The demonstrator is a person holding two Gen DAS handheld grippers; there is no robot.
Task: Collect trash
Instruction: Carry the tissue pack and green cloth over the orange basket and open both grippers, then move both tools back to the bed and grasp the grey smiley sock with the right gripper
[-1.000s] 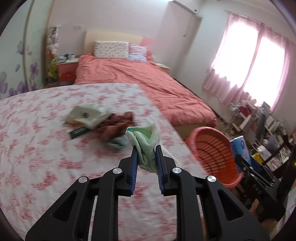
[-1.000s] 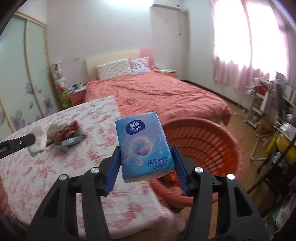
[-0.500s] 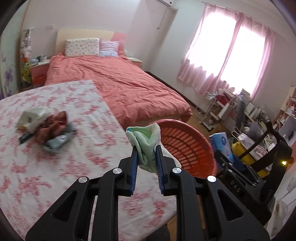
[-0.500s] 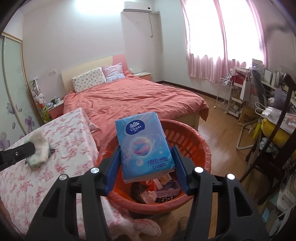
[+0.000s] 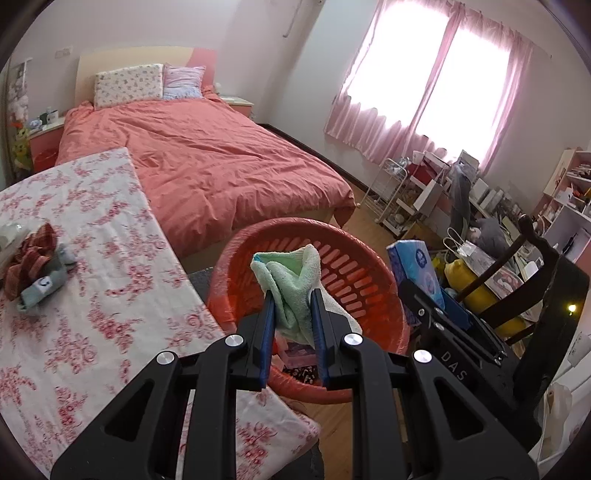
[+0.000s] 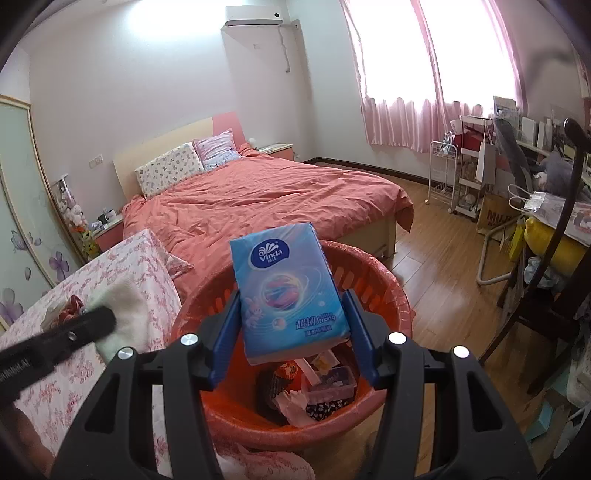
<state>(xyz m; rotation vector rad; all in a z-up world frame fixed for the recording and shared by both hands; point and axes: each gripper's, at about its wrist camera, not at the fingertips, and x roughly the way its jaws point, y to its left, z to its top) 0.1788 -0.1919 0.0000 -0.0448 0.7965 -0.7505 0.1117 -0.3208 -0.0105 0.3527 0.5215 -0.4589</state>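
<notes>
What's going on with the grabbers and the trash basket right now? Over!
Left gripper shut on green cloth. Right gripper shut on tissue pack. Both over red basket. Nothing in the way.

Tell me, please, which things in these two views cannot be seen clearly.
- Basket contents: right wrist view, mostly hidden by the tissue pack.
- Cloth lower part: left wrist view, hidden between the left gripper fingers.
- Pile on the table: cut off by the edge, blurred.

A big bed (image 5: 207, 162) with a pink-orange cover fills the room. Two pillows (image 5: 147, 83) lie at its head. Pink curtains (image 5: 424, 92) hang over the bright window. An air conditioner (image 6: 255, 16) sits high up.
</notes>
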